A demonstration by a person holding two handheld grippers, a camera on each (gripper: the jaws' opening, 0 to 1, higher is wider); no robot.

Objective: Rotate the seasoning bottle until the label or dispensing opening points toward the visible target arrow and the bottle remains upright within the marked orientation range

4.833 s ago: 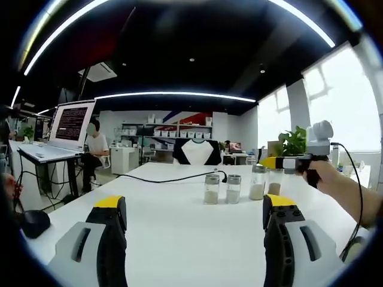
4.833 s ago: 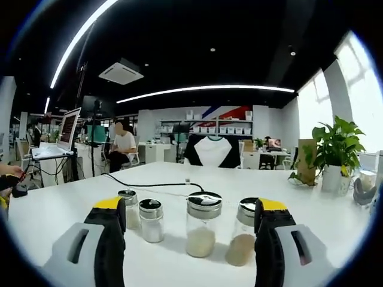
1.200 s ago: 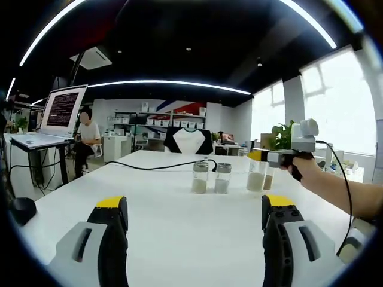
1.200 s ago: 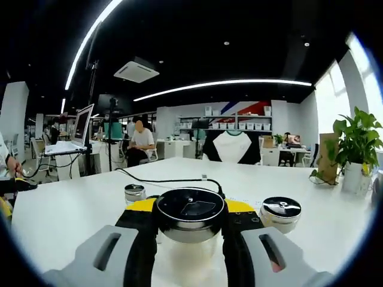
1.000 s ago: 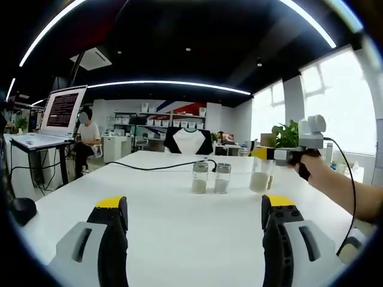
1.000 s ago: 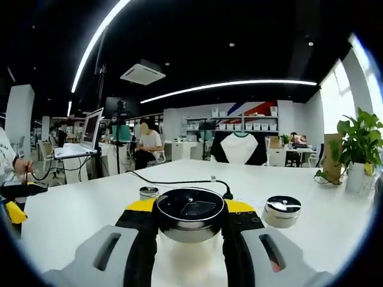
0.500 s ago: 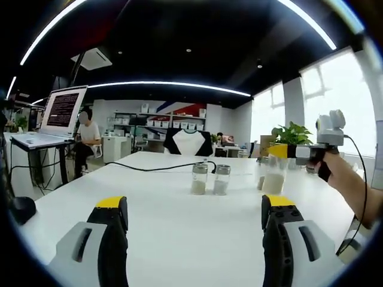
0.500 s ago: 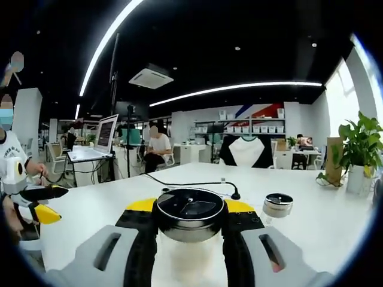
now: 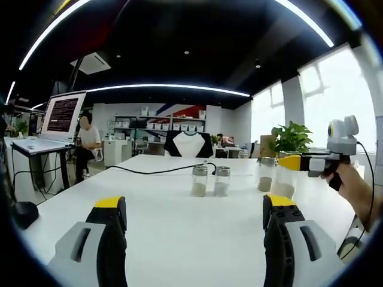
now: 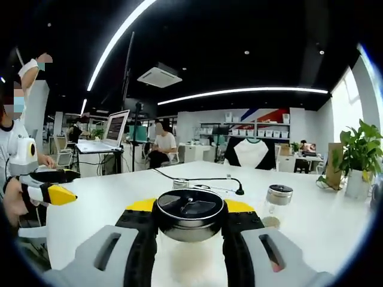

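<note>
Standing upright between the clamped fingers of the right gripper (image 10: pixel 189 239), the seasoning bottle (image 10: pixel 189 222) hangs near the tabletop's (image 9: pixel 179 221) right edge. No target arrow is visible, so the turn looks unfinished. The left gripper (image 9: pixel 188 236), fingers apart, holds nothing; three other bottles (image 9: pixel 199 180) wait mid-table.

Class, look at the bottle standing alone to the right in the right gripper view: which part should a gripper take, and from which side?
Grip the bottle on its glass body just below the metal cap, jaws level, coming in from this near side. It stands upright on the table, apart from the others, and its straight round sides suit a two-jaw pinch.
</note>
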